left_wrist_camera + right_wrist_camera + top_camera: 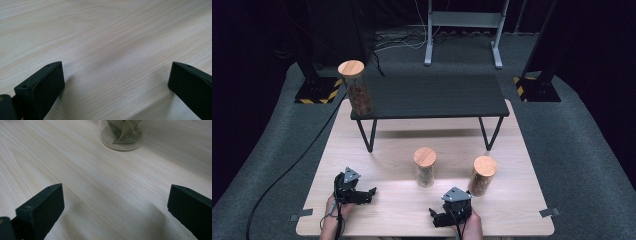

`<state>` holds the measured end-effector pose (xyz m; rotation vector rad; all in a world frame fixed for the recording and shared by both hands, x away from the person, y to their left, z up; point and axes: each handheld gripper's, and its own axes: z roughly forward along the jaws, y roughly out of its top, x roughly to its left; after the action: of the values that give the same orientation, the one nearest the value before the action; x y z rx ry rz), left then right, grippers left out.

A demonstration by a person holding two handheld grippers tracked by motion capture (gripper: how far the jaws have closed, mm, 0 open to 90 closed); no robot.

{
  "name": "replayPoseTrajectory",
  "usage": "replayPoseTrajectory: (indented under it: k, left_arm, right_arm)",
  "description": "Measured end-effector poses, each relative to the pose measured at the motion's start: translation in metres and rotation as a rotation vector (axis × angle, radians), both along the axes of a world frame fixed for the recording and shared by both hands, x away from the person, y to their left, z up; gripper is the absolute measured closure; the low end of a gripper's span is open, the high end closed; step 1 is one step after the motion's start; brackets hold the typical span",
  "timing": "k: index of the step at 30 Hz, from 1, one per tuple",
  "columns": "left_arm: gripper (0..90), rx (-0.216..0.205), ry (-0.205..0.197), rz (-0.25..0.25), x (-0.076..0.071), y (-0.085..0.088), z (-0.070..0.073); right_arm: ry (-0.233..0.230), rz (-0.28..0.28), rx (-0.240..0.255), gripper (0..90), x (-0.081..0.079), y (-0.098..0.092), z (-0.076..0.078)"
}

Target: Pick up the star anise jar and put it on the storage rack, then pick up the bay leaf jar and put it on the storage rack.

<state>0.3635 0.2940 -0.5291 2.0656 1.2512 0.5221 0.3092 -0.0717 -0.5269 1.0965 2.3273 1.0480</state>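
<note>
Three glass jars with round wooden lids show in the high view. A tall one with brown contents (357, 89) stands at the left end of a low black shelf (437, 95). A shorter jar of pale leaves (425, 167) and a jar of brown pieces (482, 176) stand on the wooden table (387, 150) in front of the shelf. My left gripper (368, 194) is open, low over bare wood near the front left (117, 67). My right gripper (439, 215) is open too (116, 187); it points at the leaf jar's base (121, 135), a short way ahead of its jaws.
The shelf stands on thin black legs (372, 135) across the table's far half, with room beneath it. Grey carpet surrounds the table. A black cable (287, 170) runs along the floor at the left. Stand bases with yellow-black stripes (317, 92) sit behind.
</note>
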Motion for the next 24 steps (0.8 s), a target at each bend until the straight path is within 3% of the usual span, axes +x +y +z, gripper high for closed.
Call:
replayPoseTrajectory:
  k: [24]
  left_arm:
    - [0.0,0.013,-0.012,0.019,-0.002,-0.0006,0.0003]
  right_arm:
    - [-0.019,-0.011,-0.002,0.0,-0.0016,-0.0003,0.0005]
